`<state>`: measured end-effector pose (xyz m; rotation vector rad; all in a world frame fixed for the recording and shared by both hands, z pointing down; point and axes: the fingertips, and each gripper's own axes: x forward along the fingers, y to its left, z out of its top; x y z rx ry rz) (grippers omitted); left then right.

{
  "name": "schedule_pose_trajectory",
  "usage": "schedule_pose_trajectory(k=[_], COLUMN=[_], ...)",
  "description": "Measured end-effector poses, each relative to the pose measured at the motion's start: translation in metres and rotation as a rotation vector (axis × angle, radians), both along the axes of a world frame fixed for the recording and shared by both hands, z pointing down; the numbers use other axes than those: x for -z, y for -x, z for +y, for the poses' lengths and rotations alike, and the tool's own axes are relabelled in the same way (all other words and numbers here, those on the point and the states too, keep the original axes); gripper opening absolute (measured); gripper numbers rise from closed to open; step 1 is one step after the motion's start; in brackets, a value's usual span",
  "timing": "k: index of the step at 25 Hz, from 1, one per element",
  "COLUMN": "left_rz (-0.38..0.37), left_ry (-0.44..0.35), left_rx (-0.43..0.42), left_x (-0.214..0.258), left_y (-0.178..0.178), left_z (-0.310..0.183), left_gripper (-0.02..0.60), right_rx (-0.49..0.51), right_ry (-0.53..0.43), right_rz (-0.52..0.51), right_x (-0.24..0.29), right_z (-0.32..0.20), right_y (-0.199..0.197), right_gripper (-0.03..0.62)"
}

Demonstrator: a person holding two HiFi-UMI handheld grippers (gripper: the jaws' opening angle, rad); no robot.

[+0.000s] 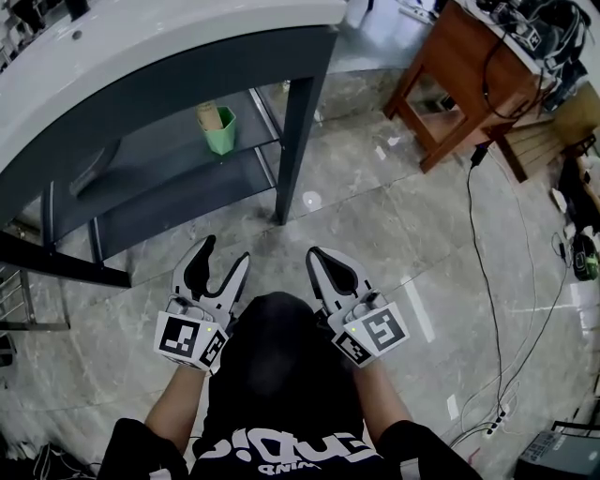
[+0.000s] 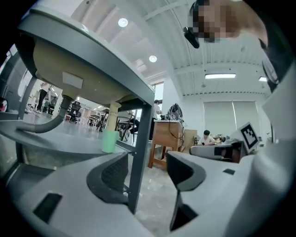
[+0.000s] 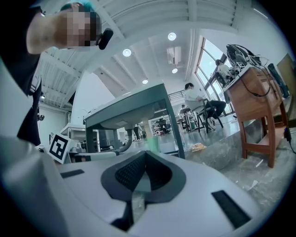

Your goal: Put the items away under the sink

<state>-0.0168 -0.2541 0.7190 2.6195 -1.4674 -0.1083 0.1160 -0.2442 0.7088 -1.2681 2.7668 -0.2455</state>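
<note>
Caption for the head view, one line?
Left gripper open, right gripper shut, both empty, held low before the green cup on the shelf under the sink.

Brown wooden table (image 1: 459,84) is noted on a grey marbled floor (image 1: 375,225). Tangled cables and equipment (image 1: 530,23) are seen piled on the table's top. A black cable (image 1: 485,281) is traced from the table's near side across the floor to a white power strip (image 1: 495,428), well apart from the table. Pale scraps (image 1: 312,200) are seen scattered on the floor left of the table. In the right gripper view, a seated person (image 3: 192,98) is recorded beyond the table, and round ceiling lights (image 3: 172,36) are noted high above it.
</note>
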Motion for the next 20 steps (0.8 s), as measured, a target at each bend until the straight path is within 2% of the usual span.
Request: schedule_pose_trajectory(k=[1,3,6,9,13,16,20], left_rz=[0.015,0.037,0.020,0.028,-0.010,-0.033,-0.055], left_ry=[0.004,-0.001,-0.008,0.018,0.034,0.065,0.091], left_rx=[-0.011,-0.033,-0.063,-0.111,-0.174,-0.192,-0.213], left_x=[0.000,0.001,0.004,0.013,0.060,0.116,0.218], left_y=[0.000,-0.001,-0.007,-0.017,-0.030,-0.032,-0.030], left_z=[0.002,0.004,0.002,-0.001,-0.006,-0.004,-0.002], left_gripper=[0.251,0.107,0.040,0.020,0.020,0.020,0.020], right_rx=[0.002,0.004,-0.003,-0.021,-0.019,-0.018,-0.013], right_ry=[0.002,0.007,0.000,-0.014,0.011,0.064,0.093], right_rz=[-0.001,-0.005,-0.014,-0.041,-0.049,-0.052,-0.050], right_x=[0.000,-0.001,0.003,0.019,0.065,0.121,0.226], right_z=[0.001,0.002,0.003,0.000,-0.006,-0.003,0.002], right_y=[0.001,0.003,0.004,-0.001,-0.001,0.004,0.012], right_gripper=[0.018,0.018,0.018,0.018,0.018,0.018,0.018])
